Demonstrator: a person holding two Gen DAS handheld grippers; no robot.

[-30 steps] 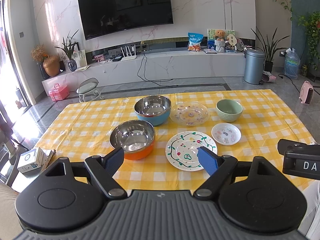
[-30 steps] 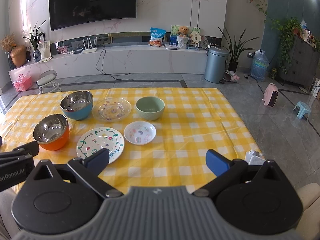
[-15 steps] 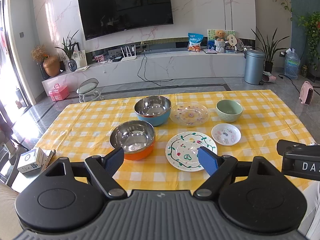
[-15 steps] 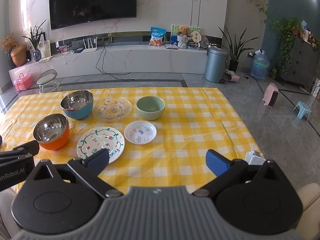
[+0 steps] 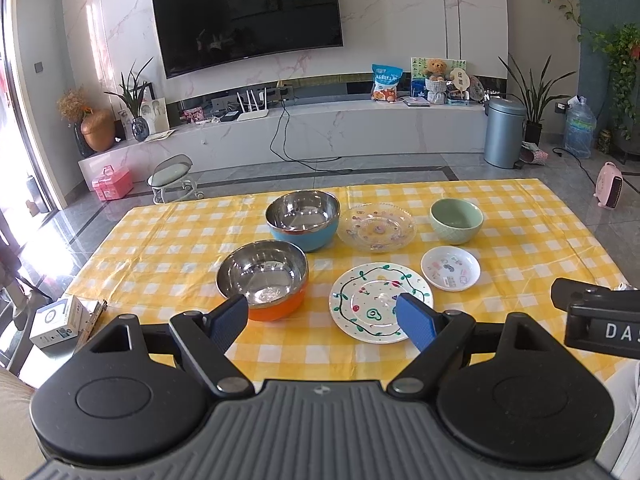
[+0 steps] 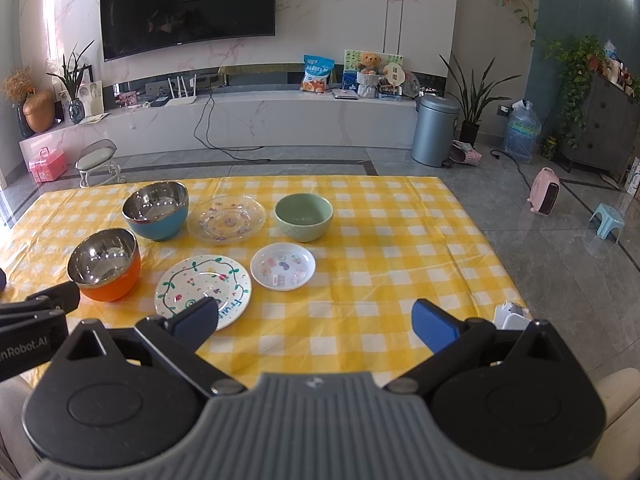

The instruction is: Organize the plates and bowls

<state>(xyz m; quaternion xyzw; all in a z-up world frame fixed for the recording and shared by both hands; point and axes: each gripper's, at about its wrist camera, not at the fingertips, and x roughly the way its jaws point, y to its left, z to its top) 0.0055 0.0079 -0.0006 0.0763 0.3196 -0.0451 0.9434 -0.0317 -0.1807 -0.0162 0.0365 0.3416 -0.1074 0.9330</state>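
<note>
Holding left gripper (image 5: 322,316) and right gripper (image 6: 316,318) spread, empty, near painted plate (image 5: 380,302). Glass plate (image 5: 376,226) behind it: brittle, slick; I'd pinch rim. Orange bowl (image 5: 264,276) beside: stiff, light.

Left gripper (image 5: 322,316) fingers spread wide, empty; right gripper (image 6: 316,320) likewise, side by side.

On my left gripper's black body (image 6: 24,346) I read "nRobot.AI"; on my right gripper's black body (image 5: 600,322), "DAS"; on the white vine-painted plate (image 6: 202,290), "Fruit".
</note>
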